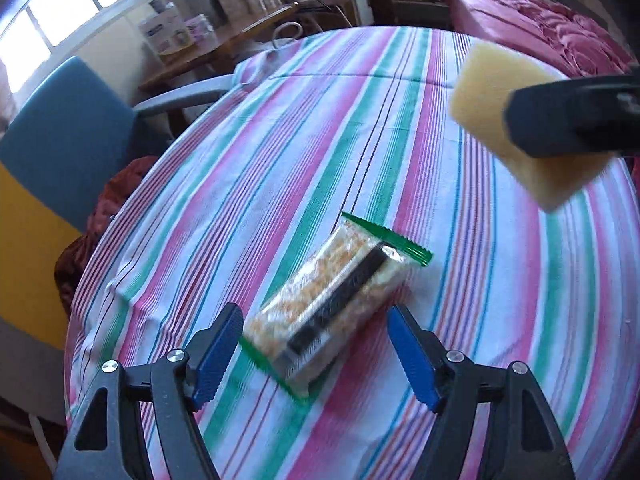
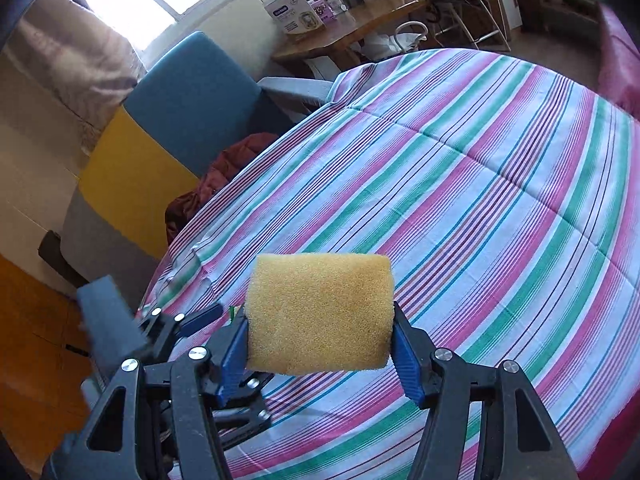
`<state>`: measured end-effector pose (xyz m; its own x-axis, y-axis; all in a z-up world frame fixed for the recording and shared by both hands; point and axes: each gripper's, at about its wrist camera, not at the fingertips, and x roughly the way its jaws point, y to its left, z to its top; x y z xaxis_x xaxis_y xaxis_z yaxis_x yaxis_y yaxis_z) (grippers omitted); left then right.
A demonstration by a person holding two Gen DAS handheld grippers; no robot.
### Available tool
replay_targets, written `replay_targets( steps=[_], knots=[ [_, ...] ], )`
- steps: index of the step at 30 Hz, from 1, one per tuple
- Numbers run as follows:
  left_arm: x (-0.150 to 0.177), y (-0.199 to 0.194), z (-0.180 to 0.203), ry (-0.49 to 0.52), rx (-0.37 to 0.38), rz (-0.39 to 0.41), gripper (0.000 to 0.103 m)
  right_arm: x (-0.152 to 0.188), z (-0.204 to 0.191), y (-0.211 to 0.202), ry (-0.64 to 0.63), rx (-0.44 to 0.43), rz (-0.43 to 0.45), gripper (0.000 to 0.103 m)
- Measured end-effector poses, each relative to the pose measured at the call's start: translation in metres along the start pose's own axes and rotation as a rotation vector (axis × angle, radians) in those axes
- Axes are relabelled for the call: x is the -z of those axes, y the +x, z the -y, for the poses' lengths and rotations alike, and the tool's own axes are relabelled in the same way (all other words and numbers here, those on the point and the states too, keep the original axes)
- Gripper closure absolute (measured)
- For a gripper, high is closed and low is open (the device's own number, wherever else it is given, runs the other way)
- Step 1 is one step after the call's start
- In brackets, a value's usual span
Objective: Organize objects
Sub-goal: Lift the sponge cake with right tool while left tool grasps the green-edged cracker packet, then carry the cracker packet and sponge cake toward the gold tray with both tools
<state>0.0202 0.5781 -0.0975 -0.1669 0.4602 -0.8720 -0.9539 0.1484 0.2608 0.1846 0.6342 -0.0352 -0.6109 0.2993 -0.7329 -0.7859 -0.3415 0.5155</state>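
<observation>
A clear snack packet (image 1: 332,300) with green serrated ends lies flat on the striped tablecloth (image 1: 360,140). My left gripper (image 1: 313,312) stands open just above it, its blue pads on either side of the packet's near half and clear of it. A yellow sponge (image 2: 320,312) is clamped between the blue pads of my right gripper (image 2: 320,320), lifted off the cloth. In the left wrist view the same sponge (image 1: 520,120) hangs at the upper right, with one of the right gripper's fingers (image 1: 568,116) across it.
A blue and yellow chair (image 1: 60,140) stands at the table's left edge with a dark red garment (image 1: 116,200) on it. Behind are a wooden side table (image 1: 224,44) with boxes and a red bed (image 1: 540,28).
</observation>
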Motion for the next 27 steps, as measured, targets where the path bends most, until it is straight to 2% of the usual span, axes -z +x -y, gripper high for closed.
replay_targets(
  steps=[3, 7, 8, 9, 10, 12, 14, 17, 20, 22, 27],
  knots=[
    [-0.009, 0.015, -0.003, 0.003, 0.031, -0.015, 0.027, 0.000, 0.002, 0.002, 0.008, -0.010, -0.012, 0.038],
    [-0.015, 0.021, -0.013, -0.083, 0.073, -0.011, 0.030, 0.000, 0.004, 0.003, 0.006, -0.001, -0.013, 0.038],
    [-0.013, 0.021, -0.014, -0.102, 0.090, -0.014, 0.036, 0.000, 0.004, 0.004, 0.007, -0.001, -0.014, 0.038],
    [-0.011, 0.020, -0.015, -0.124, 0.115, -0.014, 0.048, 0.000, 0.005, 0.004, 0.006, 0.001, -0.015, 0.038],
    [-0.008, 0.018, -0.016, -0.150, 0.141, -0.011, 0.053, 0.000, 0.005, 0.004, 0.004, 0.005, -0.014, 0.038],
    [-0.001, 0.013, -0.014, -0.183, 0.129, -0.011, 0.063, 0.000, 0.004, 0.005, -0.006, 0.011, -0.015, 0.038],
    [0.013, 0.005, -0.016, -0.253, 0.131, -0.011, 0.065, 0.001, 0.003, 0.007, -0.012, 0.013, -0.020, 0.039],
    [0.045, -0.011, -0.020, -0.388, 0.095, -0.030, 0.066, 0.002, -0.001, 0.010, -0.042, 0.011, -0.033, 0.039],
    [0.088, -0.036, -0.022, -0.515, 0.015, -0.054, 0.067, 0.009, -0.017, 0.022, -0.121, -0.016, -0.092, 0.039],
    [0.121, -0.057, -0.020, -0.609, -0.021, -0.059, 0.067, 0.017, -0.033, 0.029, -0.209, -0.024, -0.123, 0.039],
    [0.187, -0.109, -0.004, -0.739, -0.137, -0.038, 0.067, 0.050, -0.075, 0.042, -0.461, -0.050, -0.197, 0.040]
  ],
)
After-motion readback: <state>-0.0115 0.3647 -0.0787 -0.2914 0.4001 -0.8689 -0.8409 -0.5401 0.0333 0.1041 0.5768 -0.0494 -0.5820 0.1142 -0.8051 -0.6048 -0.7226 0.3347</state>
